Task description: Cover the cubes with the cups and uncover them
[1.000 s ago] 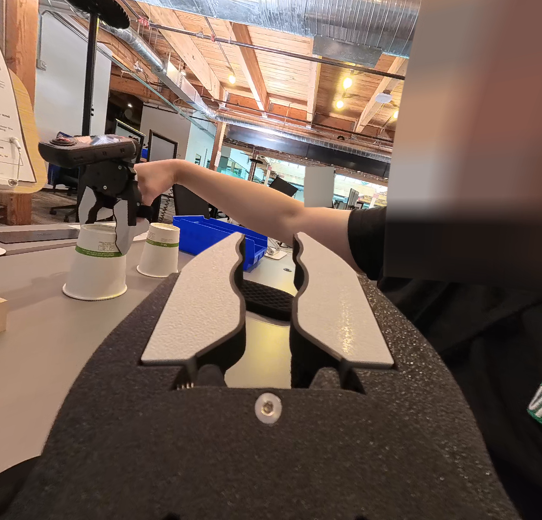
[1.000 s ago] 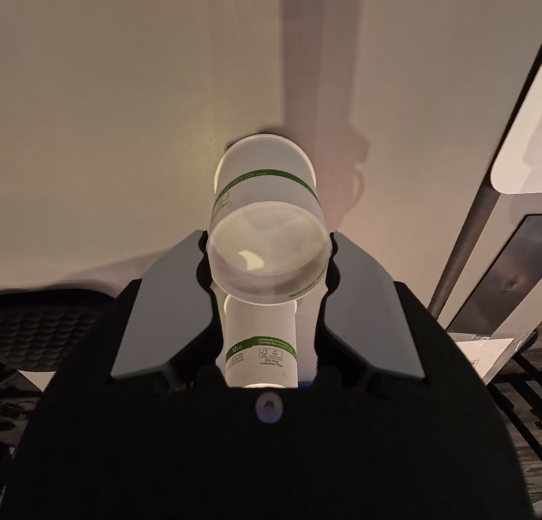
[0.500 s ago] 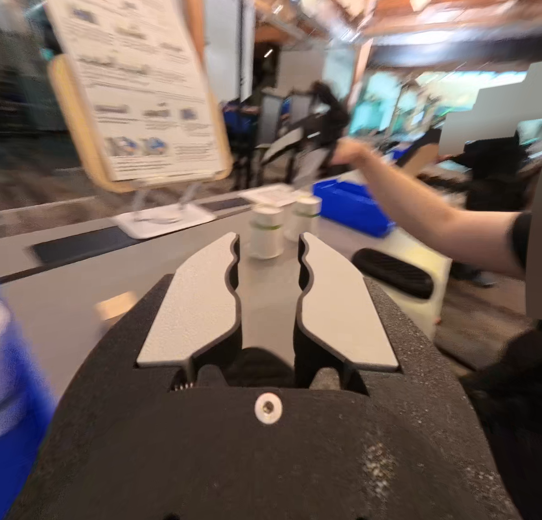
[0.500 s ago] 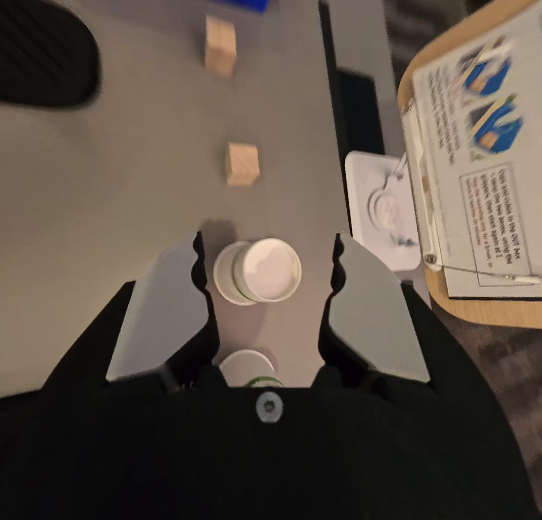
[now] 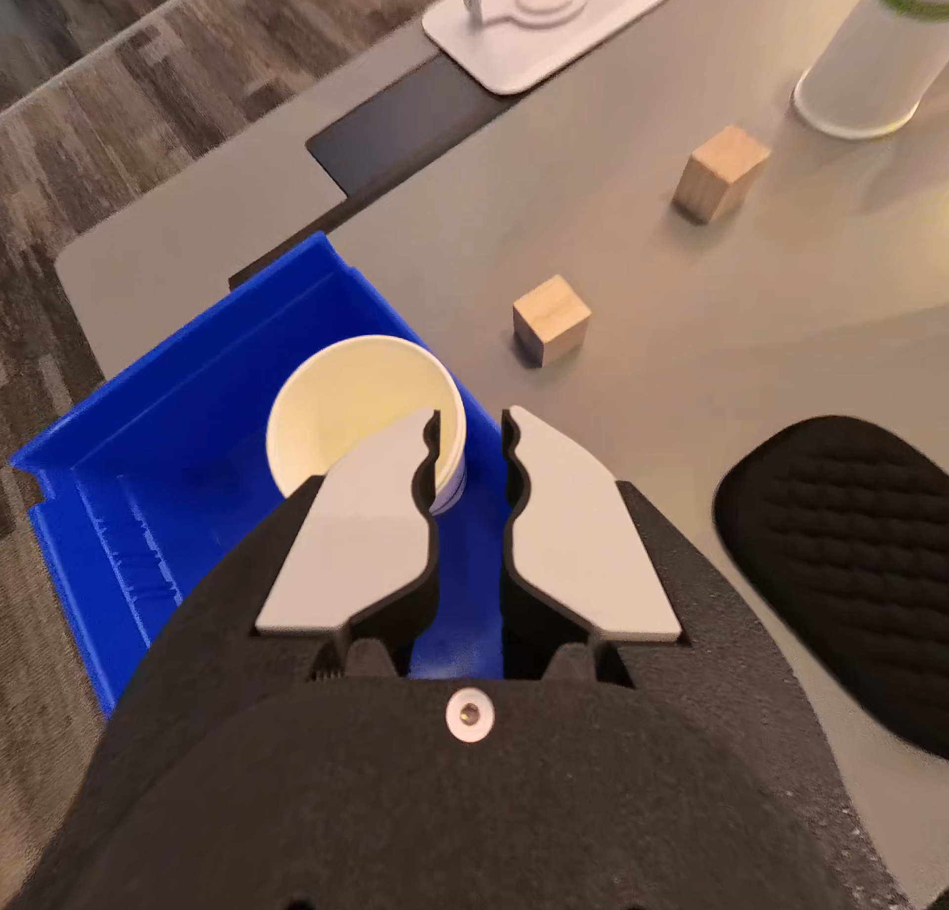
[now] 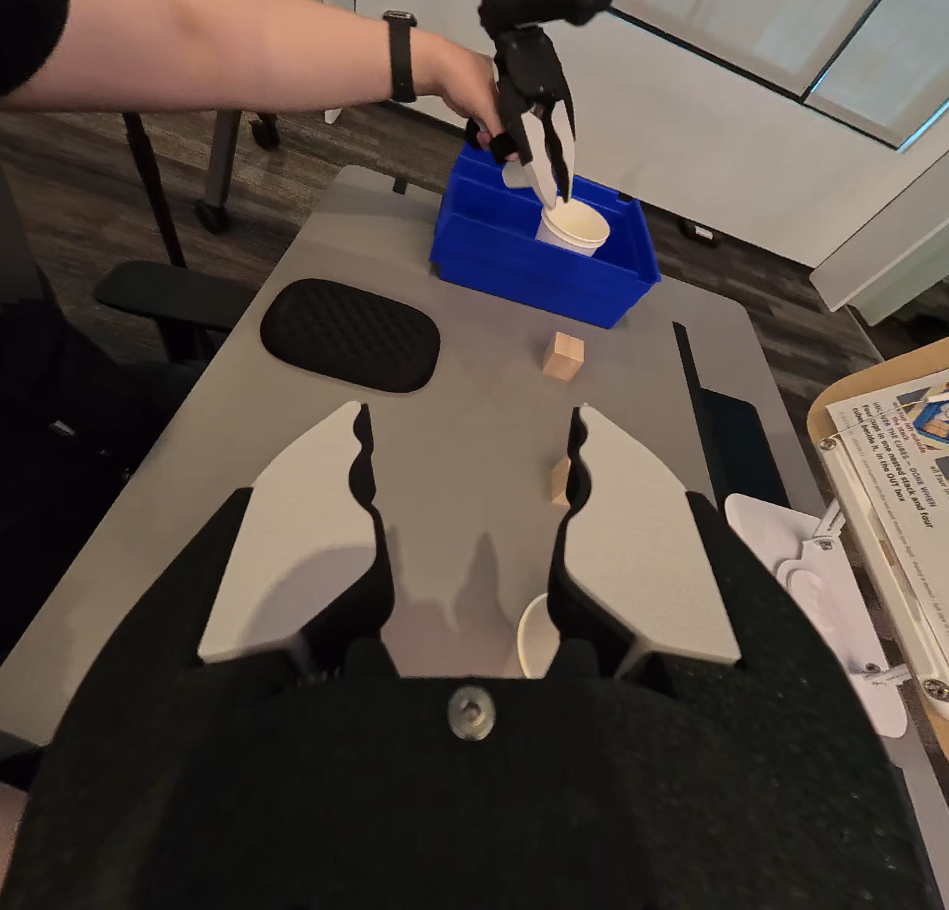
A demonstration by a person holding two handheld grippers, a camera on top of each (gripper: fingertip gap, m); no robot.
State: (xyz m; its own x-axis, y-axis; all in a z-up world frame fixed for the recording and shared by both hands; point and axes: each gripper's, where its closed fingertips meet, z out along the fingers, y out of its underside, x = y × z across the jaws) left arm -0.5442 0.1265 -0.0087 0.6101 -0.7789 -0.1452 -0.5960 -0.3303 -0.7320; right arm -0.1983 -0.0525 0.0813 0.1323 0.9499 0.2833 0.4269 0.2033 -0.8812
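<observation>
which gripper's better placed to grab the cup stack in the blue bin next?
Left. The left gripper is directly over the cup stack in the blue bin, fingers straddling its rim. The right gripper is open over the table, well short of the bin.

The left wrist view looks steeply down, close over the blue bin. The right wrist view looks from farther along the table. Both share bin and wooden cubes.

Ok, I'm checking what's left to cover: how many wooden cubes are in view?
2. The first cube sits on the table near the blue bin; the second cube lies closer to the upturned cup. More could be hidden under cups.
</observation>
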